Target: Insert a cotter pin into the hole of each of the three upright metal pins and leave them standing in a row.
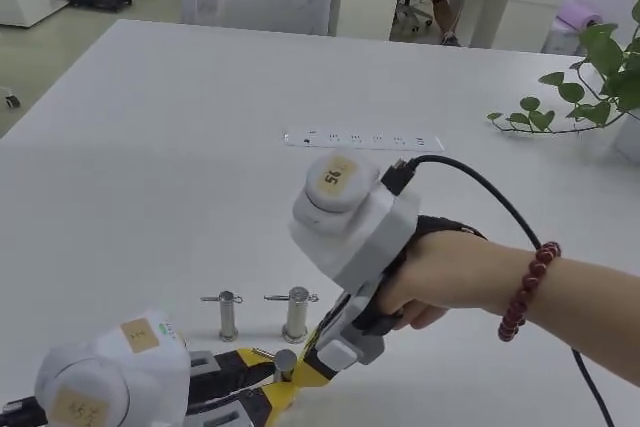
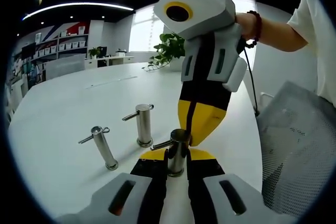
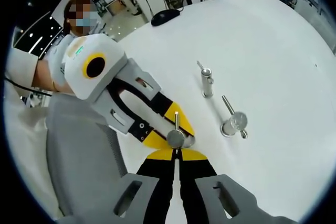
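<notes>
The metal pins are silver, the table white, the fingers black with yellow tips.

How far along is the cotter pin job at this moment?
Done: the first pin and second pin stand side by side, each with a cotter through its top. In hand: the left gripper clamps the third pin upright; the right gripper, jaws closed, is at its top, where a cotter pin sticks out of the hole. Left: finish seating it, release, and line it up with the others.
</notes>
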`<control>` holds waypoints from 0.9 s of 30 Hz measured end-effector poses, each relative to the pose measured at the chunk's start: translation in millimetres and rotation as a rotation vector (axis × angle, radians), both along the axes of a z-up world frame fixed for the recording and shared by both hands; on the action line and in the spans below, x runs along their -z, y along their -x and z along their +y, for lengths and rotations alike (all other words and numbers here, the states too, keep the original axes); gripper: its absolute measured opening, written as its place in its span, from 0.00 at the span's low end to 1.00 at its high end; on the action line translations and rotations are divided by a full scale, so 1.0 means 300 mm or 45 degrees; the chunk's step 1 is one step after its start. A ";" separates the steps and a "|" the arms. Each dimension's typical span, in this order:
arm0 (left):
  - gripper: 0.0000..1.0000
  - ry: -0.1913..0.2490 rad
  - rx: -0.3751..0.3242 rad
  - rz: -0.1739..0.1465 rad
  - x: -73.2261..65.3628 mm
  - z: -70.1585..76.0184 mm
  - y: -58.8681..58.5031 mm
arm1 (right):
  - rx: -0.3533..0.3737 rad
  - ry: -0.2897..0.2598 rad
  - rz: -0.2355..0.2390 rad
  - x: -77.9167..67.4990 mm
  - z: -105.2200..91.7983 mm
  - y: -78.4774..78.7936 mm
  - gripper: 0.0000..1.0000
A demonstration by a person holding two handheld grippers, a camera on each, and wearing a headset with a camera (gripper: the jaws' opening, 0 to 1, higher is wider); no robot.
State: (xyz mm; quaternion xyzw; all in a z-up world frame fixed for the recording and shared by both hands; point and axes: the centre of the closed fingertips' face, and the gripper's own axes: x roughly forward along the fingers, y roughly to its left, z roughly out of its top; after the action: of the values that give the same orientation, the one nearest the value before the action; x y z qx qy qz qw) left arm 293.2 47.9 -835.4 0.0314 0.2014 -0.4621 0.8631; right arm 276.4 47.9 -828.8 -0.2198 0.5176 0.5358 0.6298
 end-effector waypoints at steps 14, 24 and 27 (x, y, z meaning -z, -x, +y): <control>0.12 -0.010 -0.002 0.001 0.002 0.000 -0.001 | 0.101 -0.099 0.054 -0.006 0.003 0.004 0.08; 0.12 -0.018 -0.001 0.004 0.004 0.000 -0.001 | 0.138 -0.102 0.026 -0.010 -0.006 0.000 0.11; 0.12 -0.019 -0.001 0.005 0.004 0.000 -0.001 | 0.145 -0.104 0.028 -0.011 -0.011 0.002 0.11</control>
State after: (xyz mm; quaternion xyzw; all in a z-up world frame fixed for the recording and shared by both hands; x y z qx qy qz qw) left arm 293.6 48.0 -836.7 0.0369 0.2065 -0.4602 0.8627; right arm 276.0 44.6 -825.5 -0.1583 0.5138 0.5220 0.6622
